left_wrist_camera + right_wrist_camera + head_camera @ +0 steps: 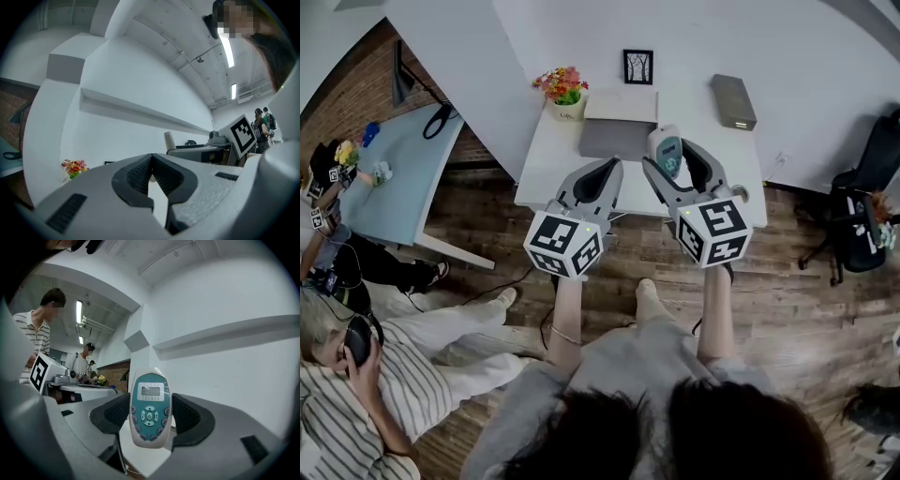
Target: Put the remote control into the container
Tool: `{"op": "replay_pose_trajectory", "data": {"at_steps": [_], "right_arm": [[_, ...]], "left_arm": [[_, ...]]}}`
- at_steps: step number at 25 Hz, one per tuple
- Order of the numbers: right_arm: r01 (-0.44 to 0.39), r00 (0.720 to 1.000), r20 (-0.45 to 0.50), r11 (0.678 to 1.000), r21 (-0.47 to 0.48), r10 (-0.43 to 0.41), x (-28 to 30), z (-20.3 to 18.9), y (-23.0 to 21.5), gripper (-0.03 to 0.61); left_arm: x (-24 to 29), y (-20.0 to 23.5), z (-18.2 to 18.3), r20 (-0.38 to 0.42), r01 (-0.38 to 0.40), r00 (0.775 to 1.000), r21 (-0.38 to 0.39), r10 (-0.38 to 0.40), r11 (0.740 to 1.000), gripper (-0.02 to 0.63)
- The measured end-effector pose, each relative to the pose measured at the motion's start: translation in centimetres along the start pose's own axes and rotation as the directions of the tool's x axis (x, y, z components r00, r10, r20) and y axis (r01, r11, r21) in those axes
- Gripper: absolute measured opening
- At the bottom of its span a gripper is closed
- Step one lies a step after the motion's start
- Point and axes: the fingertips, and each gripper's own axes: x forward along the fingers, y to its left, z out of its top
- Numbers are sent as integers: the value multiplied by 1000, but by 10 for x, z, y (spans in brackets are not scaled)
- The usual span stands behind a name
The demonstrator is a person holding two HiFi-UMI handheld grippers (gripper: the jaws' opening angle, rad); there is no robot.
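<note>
A white remote control (667, 150) with a teal face and grey buttons stands upright between the pads of my right gripper (670, 157), held above the white table (546, 159). In the right gripper view the remote (149, 408) fills the gap and the right gripper (149, 412) is shut on its lower half. My left gripper (602, 173) hovers beside it over the table's front edge, its jaws together with nothing between them; its pads (140, 176) meet at the tips. A flat grey open container (617, 127) lies on the table just beyond both grippers.
A flower pot (563, 92), a small black picture frame (637, 67) and a grey box (733, 101) stand at the back of the table by the wall. A light blue table (398, 173) and seated people are at left. A black chair (862, 211) is at right.
</note>
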Motion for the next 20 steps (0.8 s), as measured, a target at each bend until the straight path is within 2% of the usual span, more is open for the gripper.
{"op": "replay_pose_trajectory", "data": {"at_steps": [20], "right_arm": [[-100, 995, -29, 995, -9, 100, 116, -3, -93, 279]], "left_arm": [[106, 88, -8, -20, -91, 996, -8, 91, 996, 3]]}}
